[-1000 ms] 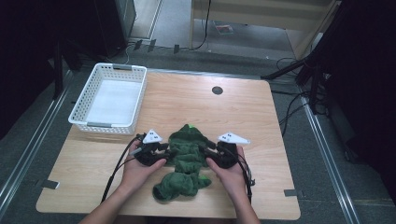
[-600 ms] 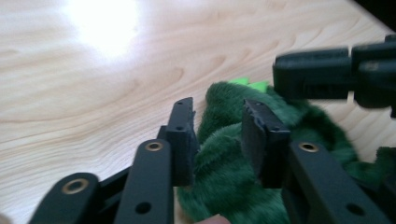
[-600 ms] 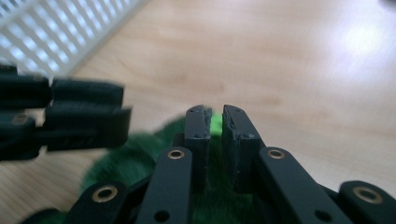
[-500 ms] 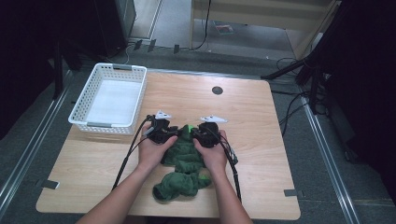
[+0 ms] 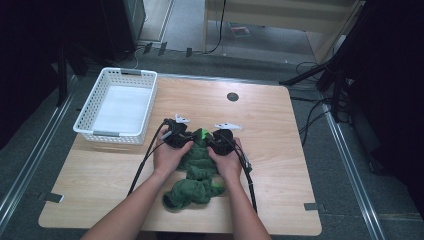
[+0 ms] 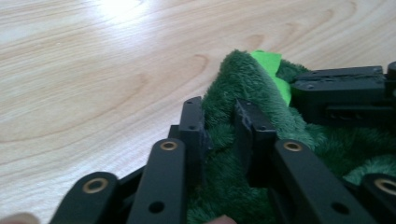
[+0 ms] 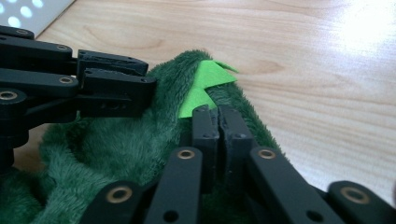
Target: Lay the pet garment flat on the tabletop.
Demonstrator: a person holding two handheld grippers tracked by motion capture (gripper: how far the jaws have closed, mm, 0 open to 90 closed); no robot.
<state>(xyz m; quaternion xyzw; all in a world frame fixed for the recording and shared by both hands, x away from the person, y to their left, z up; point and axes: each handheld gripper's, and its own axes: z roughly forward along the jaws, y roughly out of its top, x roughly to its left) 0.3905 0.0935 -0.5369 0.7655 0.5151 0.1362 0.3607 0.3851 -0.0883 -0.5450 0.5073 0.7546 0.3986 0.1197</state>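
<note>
While both grippers bite into the dark green plush toy (image 5: 199, 167) lying on the pale wooden table (image 5: 280, 150) near your edge, treat the item as soft, floppy stock.

Item: green plush animal with bright green felt spikes (image 7: 205, 86), top end pointing away from you, lower end (image 5: 190, 192) trailing toward your forearms.

Left gripper (image 6: 219, 126): jaws have just been closing and now clamp a thick fold of the pile between them.

Right gripper (image 7: 218, 122): jaws have just been closing; they stand almost together, pinching a thin ridge of fur beside the felt spikes.

Handling: the right pinch looks shallow, so lift both hands together and level; otherwise the fur may slip out.

Nearby: white perforated plastic basket (image 5: 90, 131), at the table's far left, apart from the toy.

View notes: the high view gives the toy's whole lie and the basket's place. The gripper views give what your hands hide there: how much plush each pair of jaws holds.
</note>
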